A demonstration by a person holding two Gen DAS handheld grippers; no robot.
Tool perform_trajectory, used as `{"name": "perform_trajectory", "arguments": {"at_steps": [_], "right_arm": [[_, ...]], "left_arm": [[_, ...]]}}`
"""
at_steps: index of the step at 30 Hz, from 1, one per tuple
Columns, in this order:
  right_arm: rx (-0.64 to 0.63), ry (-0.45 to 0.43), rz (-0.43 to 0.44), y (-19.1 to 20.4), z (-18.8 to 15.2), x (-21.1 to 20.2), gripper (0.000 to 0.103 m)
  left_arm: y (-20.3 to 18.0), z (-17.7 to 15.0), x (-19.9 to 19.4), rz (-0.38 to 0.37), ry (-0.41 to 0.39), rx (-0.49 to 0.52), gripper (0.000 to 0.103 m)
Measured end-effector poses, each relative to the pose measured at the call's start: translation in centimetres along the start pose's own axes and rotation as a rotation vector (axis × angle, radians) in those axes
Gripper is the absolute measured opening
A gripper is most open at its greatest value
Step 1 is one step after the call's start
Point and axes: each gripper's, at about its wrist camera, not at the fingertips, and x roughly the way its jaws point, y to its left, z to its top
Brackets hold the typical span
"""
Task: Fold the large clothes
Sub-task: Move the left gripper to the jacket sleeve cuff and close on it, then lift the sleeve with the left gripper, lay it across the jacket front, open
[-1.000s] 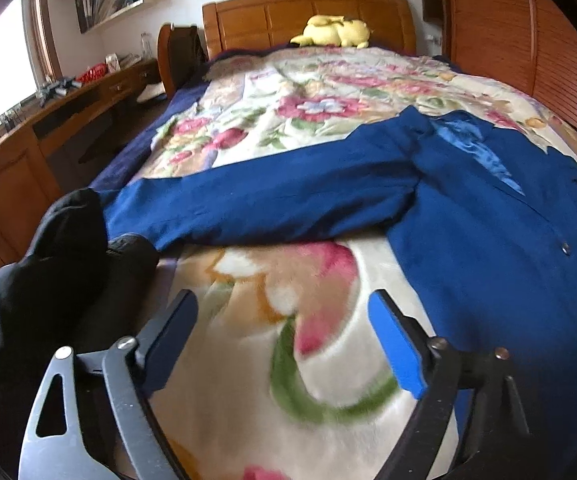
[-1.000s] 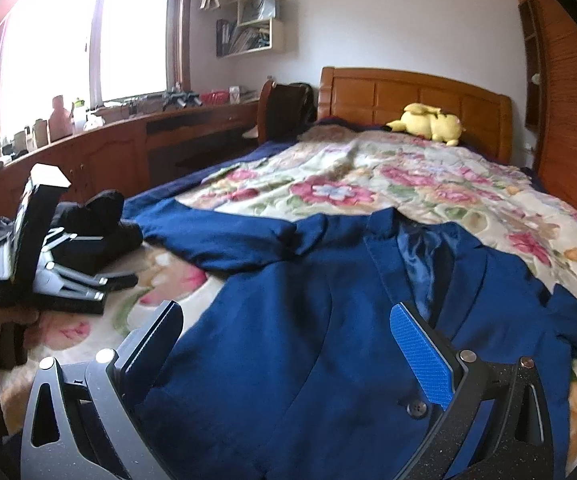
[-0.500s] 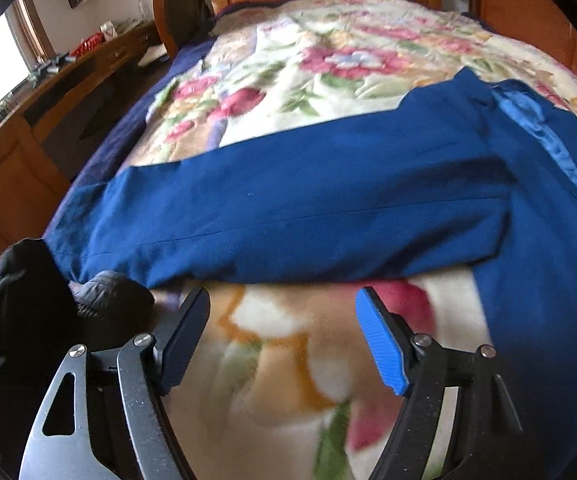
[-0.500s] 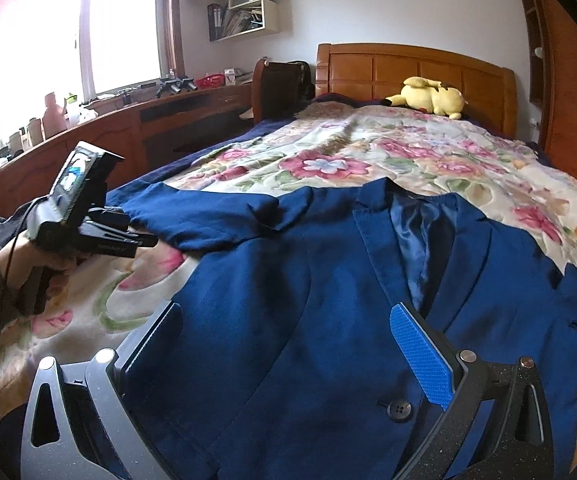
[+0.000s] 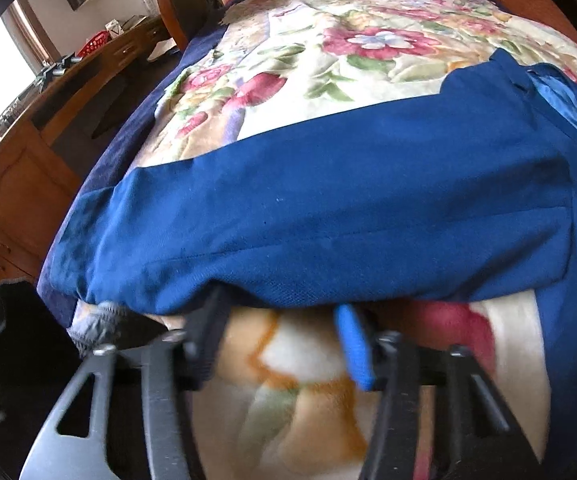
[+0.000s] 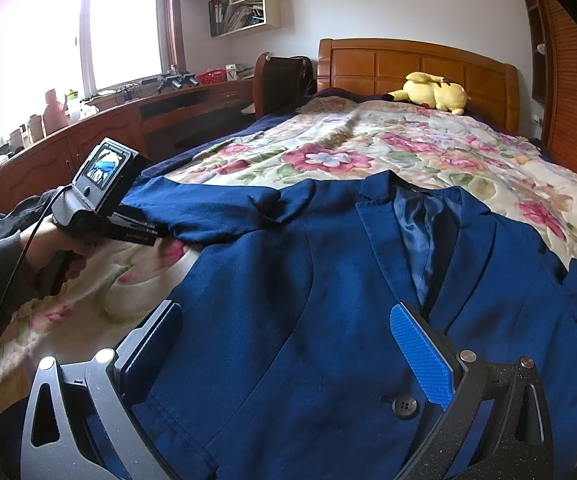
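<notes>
Currently: blue jacket (image 6: 308,300) spread front-up on floral bedspread (image 6: 408,148). Left gripper (image 5: 280,312) at sleeve (image 5: 328,216) hem, sleeve at 12 o'clock, jaws apart, tips under the edge; grip cannot be told. Right gripper (image 6: 288,332) wide open, empty, above jacket front; lapels at 1 o'clock.

- Floral blanket (image 6: 368,148) covers the bed.
- Yellow plush toy (image 6: 434,94) lies by the wooden headboard (image 6: 408,62).
- Wooden counter (image 6: 100,132) runs under the window (image 6: 124,20).
- Wall shelf (image 6: 244,10) holds books.
</notes>
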Motion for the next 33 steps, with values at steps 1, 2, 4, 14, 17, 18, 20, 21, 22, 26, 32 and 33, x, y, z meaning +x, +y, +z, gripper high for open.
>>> {"name": "perform_trajectory", "arguments": {"at_steps": [1,2,4,14,17,18,20,21,22,26,32,33], "right_arm": [[0.001,-0.002,0.0,-0.1,0.0,0.0,0.103],[0.003,-0.004,0.001,-0.2,0.0,0.0,0.103],[0.005,-0.004,0.001,-0.3,0.0,0.2,0.103],[0.046,-0.048,0.0,-1.6,0.6,-1.5,0.103],[0.068,-0.074,-0.009,-2.6,0.8,-2.6,0.103],[0.076,-0.083,-0.015,-3.0,0.8,-2.9,0.103],[0.09,-0.096,-0.024,-3.7,0.9,-3.5,0.103],[0.097,-0.101,-0.027,-4.1,0.9,-3.7,0.103],[0.105,-0.103,-0.031,-4.4,1.0,-3.9,0.103],[0.127,-0.114,-0.053,-5.6,0.9,-4.5,0.103],[0.146,-0.115,-0.047,-5.6,0.8,-4.1,0.103],[0.146,-0.112,-0.045,-5.4,0.8,-4.0,0.103]], "left_arm": [[0.0,0.1,0.1,0.0,0.0,0.008,0.031],[0.1,0.1,0.2,0.003,-0.004,0.01,0.015],[0.3,0.3,-0.3,0.017,-0.029,0.001,0.006],[-1.0,2.8,-8.2,-0.017,-0.22,-0.017,0.001],[-2.6,3.7,-10.9,-0.044,-0.267,0.002,0.001],[-3.4,3.9,-11.8,-0.059,-0.28,0.015,0.001],[-4.9,4.5,-13.4,-0.087,-0.305,0.032,0.001],[-6.0,4.7,-14.5,-0.104,-0.321,0.044,0.001],[-6.7,4.9,-15.1,-0.117,-0.331,0.052,0.001],[-9.6,5.0,-17.7,-0.176,-0.362,0.087,0.001],[-12.1,3.7,-20.1,-0.268,-0.367,0.06,0.008],[-12.5,3.3,-20.4,-0.285,-0.375,0.053,0.018]]}}
